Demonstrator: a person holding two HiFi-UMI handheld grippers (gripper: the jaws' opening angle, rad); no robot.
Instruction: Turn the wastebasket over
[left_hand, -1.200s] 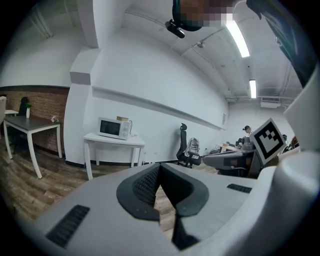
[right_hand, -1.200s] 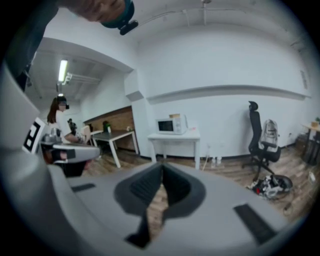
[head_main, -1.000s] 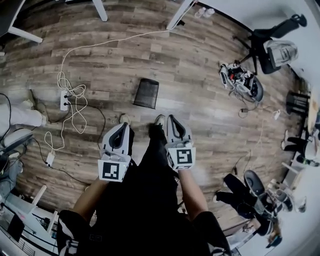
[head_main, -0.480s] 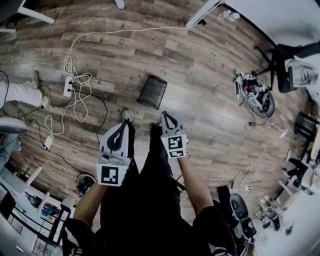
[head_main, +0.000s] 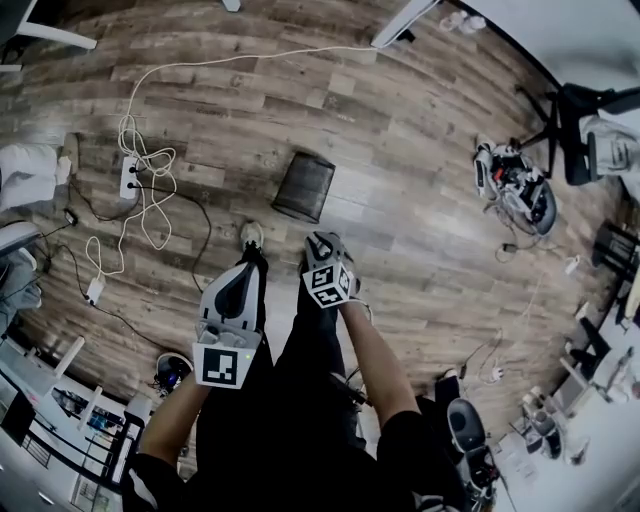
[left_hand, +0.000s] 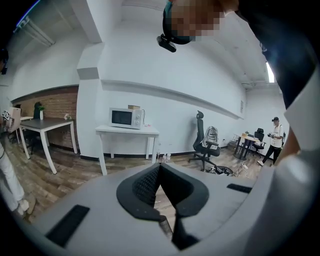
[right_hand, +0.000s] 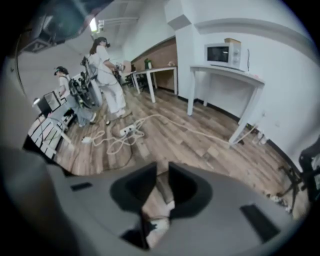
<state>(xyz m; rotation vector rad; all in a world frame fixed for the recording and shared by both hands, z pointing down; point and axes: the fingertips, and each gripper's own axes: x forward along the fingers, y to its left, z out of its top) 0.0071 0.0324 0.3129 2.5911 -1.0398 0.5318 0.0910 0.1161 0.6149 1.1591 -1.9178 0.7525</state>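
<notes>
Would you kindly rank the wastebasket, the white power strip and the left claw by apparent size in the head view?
1. left claw, largest, though its nearness to the camera inflates it
2. wastebasket
3. white power strip, smallest

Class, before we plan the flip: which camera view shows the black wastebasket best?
The head view: the wastebasket is unobstructed on the wood floor. Neither gripper view shows it at all.
</notes>
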